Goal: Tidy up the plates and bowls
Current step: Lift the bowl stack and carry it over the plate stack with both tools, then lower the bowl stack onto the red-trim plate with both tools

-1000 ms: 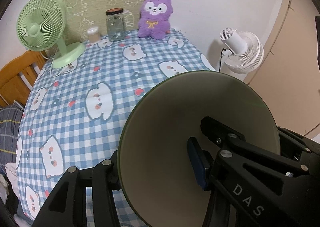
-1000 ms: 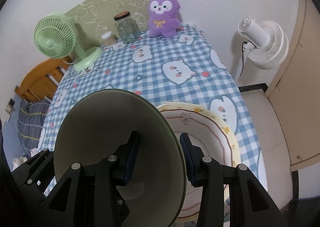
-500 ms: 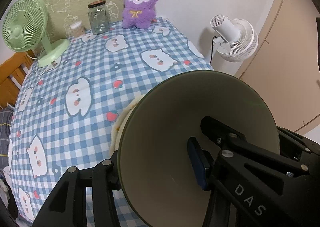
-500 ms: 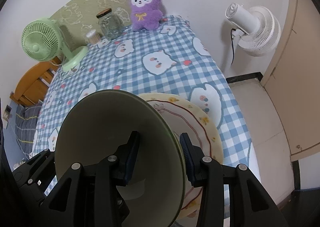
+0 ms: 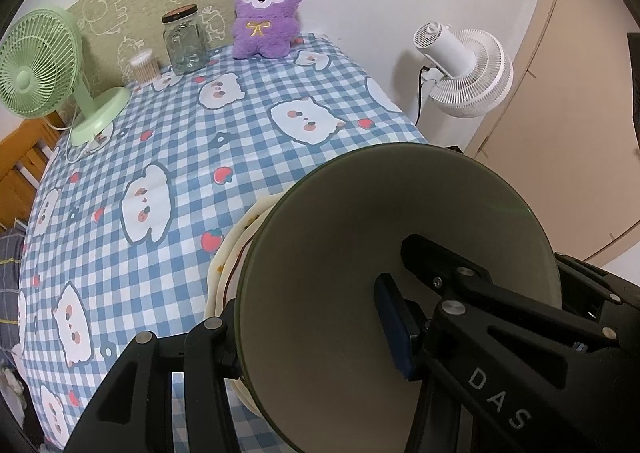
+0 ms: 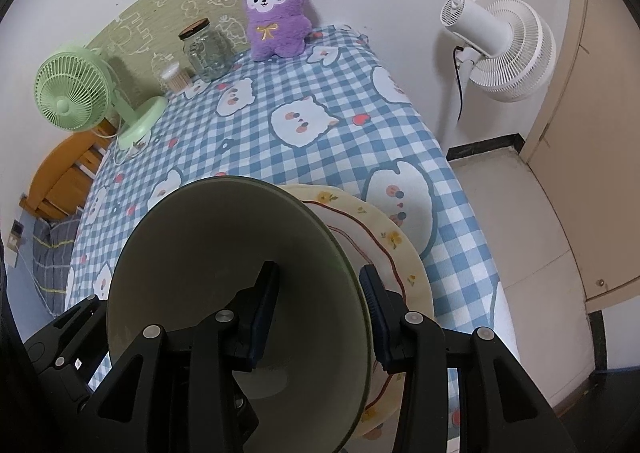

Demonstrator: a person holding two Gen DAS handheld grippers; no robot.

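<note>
Gripping opposite rims of one green bowl (image 6: pixel 240 293), the left tongs (image 5: pixel 308 341) and right tongs (image 6: pixel 316 313) are holding it above a floral plate (image 6: pixel 396 253) on the tabletop (image 5: pixel 180 157). Only the right view is showing the plate's flowers; a purple plush (image 5: pixel 266 25) is sitting farthest.

The bowl (image 6: pixel 224 253) is olive green, the plate (image 6: pixel 394 253) cream with yellow flowers (wavy red line inside), the tablecloth (image 5: pixel 192 157) blue-and-white check.
</note>
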